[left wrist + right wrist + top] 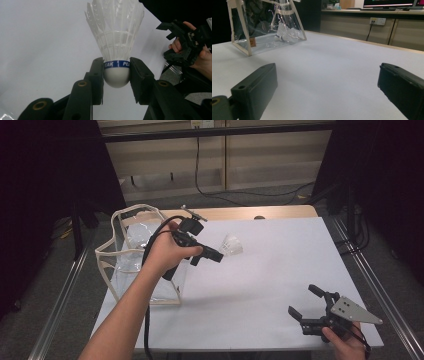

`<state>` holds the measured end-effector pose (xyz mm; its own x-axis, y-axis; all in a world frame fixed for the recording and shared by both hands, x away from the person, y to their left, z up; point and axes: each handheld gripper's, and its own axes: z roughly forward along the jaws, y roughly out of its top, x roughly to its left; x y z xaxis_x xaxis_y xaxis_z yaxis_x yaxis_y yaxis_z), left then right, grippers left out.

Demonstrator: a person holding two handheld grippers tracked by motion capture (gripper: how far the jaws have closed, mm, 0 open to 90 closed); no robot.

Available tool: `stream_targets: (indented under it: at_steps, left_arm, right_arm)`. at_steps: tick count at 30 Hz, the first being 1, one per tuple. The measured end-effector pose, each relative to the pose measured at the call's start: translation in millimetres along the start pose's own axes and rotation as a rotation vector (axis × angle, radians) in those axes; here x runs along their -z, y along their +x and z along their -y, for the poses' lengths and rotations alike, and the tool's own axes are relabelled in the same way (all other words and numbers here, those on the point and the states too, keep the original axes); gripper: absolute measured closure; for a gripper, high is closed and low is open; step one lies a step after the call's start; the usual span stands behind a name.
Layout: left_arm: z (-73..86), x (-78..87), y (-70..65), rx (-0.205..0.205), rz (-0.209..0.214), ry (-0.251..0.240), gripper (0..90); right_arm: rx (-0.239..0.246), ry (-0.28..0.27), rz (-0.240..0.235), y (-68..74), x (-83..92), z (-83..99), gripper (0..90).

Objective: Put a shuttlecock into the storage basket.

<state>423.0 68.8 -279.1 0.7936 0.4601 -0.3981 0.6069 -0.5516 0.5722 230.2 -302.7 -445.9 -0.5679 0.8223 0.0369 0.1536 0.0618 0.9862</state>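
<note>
Shuttlecock [116,50], white-feathered with a rounded cork base and a blue printed band, is being pinched at the cork by the left gripper [116,75], jaws narrowed right onto it, feathers pointing away from the hand. Landmark here is the clear plastic tote bag with cream trim [120,251]: the shuttlecock [232,244] is being held up just off the bag's right side, over the white tabletop [260,270], not inside yet. At least one more shuttlecock [283,35] is already lying in the bottom of that bag, so part of the packing looks done. What seems to be left: this one is being carried but hasn't been brought over the bag's open top and let go. The right gripper [312,312] is being kept well off to the bag's right, at the near edge of the table, jaws spread wide with nothing between them, pointed back across the table at the bag. No other loose shuttlecocks are being seen on the table, so this may be the last one, though that's a guess.
</note>
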Motion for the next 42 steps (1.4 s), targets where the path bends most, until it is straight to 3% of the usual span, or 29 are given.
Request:
stream_targets:
  at_steps: [9, 10, 11, 15, 39, 42]
  left_arm:
    - [-3.6, 8.0, 0.7, 0.008, -0.016, -0.019, 65.4]
    - [-3.6, 7.8, 0.2, 0.023, -0.012, -0.035, 65.4]
    - [-3.9, 9.3, 1.4, 0.011, -0.014, -0.025, 65.4]
    - [-3.5, 11.0, 1.4, 0.029, -0.017, -0.038, 65.4]
    - [-6.9, 27.1, 5.2, 0.021, -0.030, -0.018, 65.4]
    - [-6.7, 29.8, 5.7, 0.039, -0.032, -0.031, 65.4]
  right_arm:
    - [0.001, 0.001, 0.000, 0.1, 0.1, 0.0, 2.4]
    - [0.002, 0.000, 0.000, 0.1, 0.2, -0.1, 2.4]
    - [0.001, 0.000, 0.000, 0.0, 0.2, -0.1, 2.4]
    - [0.000, 0.000, 0.002, -0.1, 0.1, 0.0, 2.4]
    - [0.001, 0.001, 0.001, 0.0, 0.6, -0.2, 2.4]
    - [0.003, 0.001, 0.002, -0.2, 0.7, -0.1, 2.4]
